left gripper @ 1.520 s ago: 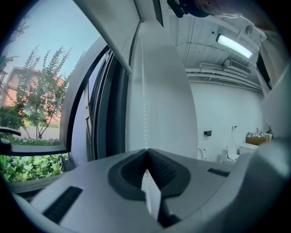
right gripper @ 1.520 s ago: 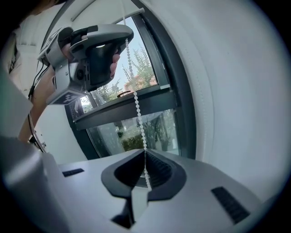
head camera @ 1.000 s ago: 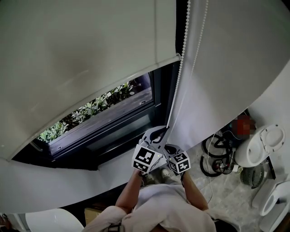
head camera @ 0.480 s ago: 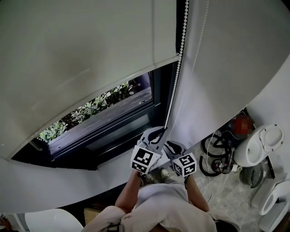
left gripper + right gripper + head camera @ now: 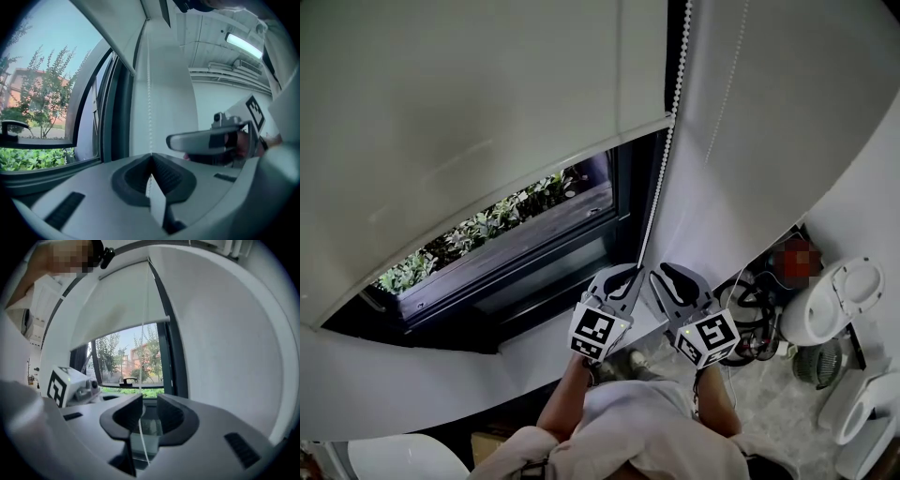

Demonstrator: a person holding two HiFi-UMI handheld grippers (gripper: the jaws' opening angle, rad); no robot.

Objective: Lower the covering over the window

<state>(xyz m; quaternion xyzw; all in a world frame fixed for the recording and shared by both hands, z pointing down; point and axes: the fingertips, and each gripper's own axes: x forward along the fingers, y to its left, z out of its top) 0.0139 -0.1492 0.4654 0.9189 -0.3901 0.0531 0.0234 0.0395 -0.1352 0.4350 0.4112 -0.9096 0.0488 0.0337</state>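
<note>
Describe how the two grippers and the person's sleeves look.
The left gripper and right gripper have pale grey plastic bodies and dark ribbed pads. Each carries a white cube printed with black square markers. The person wears a light shirt that leaves the forearms bare.

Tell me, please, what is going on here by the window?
A person is working the roller blind with two handheld grippers. The left gripper is clamped on the bead chain. The right gripper has just been opening its jaws; the chain runs loose between them. The blind covers the upper part of the window; the lower part is uncovered.
</note>
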